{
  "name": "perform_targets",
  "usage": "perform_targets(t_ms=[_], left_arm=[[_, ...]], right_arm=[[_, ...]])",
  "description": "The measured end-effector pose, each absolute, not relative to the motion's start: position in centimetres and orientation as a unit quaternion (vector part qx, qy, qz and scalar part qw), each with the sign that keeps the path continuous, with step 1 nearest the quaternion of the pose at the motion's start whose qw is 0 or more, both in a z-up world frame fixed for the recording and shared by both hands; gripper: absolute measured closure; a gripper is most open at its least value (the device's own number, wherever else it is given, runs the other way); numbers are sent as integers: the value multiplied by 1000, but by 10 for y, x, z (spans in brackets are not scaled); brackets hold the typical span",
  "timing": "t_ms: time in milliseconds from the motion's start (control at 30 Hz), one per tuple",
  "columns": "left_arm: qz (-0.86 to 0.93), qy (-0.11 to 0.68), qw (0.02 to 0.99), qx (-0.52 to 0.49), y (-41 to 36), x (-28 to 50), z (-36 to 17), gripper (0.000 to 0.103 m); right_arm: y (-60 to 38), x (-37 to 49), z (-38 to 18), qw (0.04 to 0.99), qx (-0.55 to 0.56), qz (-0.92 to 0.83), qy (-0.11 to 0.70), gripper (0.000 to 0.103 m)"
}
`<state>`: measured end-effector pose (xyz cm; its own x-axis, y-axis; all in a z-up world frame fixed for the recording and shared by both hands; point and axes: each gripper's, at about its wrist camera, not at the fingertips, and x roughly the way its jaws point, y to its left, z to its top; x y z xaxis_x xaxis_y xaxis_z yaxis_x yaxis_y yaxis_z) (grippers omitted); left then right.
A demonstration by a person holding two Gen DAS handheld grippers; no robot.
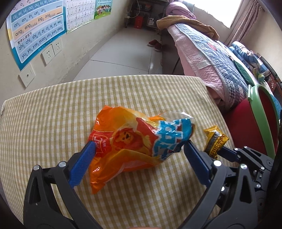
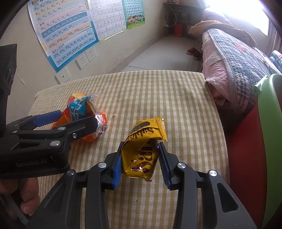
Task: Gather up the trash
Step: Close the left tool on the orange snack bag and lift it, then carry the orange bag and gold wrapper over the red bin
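Left gripper (image 1: 139, 149) clamped on crinkled orange-and-blue plastic snack bag (image 1: 130, 141) at frame centre, right gripper (image 2: 140, 158) pinching folded yellow foil biscuit wrapper (image 2: 142, 149) lower centre, over yellow-checked tablecloth (image 2: 158, 96)

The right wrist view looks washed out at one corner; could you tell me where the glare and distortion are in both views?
Right wrist view: the window blows out to white at top right, hazing the quilt; left wrist view: milder window glare, sheen on the orange snack bag; both: fisheye bends the table edge, dark corners.

Pinyin posters (image 1: 37, 26) on beige wall, tiled floor (image 1: 123, 52), quilted bed (image 1: 211, 58), bright window (image 1: 218, 10).
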<state>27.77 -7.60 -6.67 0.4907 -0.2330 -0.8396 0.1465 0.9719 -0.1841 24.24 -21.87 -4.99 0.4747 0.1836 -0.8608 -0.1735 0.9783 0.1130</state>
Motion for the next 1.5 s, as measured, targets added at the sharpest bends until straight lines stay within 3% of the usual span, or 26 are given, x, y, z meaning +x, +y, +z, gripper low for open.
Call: perform_targets(t_ms=[133, 300, 367, 500, 567, 1500], left_arm=[[-103, 488, 866, -40, -75, 282, -68, 9], [-108, 484, 867, -34, -77, 278, -62, 21], [-113, 482, 868, -34, -76, 275, -59, 30], [-113, 485, 866, -35, -71, 267, -53, 34], [-113, 484, 867, -33, -68, 261, -47, 44], [-119, 460, 876, -84, -22, 134, 25, 52]], right_arm=[[-220, 243, -50, 858, 8, 104, 502, 67], [-219, 242, -48, 859, 8, 106, 500, 67], [-218, 242, -46, 861, 8, 107, 498, 66], [-217, 239, -39, 865, 6, 109, 490, 66], [-216, 237, -34, 867, 4, 110, 486, 66], [-204, 152, 45, 885, -20, 130, 447, 66]])
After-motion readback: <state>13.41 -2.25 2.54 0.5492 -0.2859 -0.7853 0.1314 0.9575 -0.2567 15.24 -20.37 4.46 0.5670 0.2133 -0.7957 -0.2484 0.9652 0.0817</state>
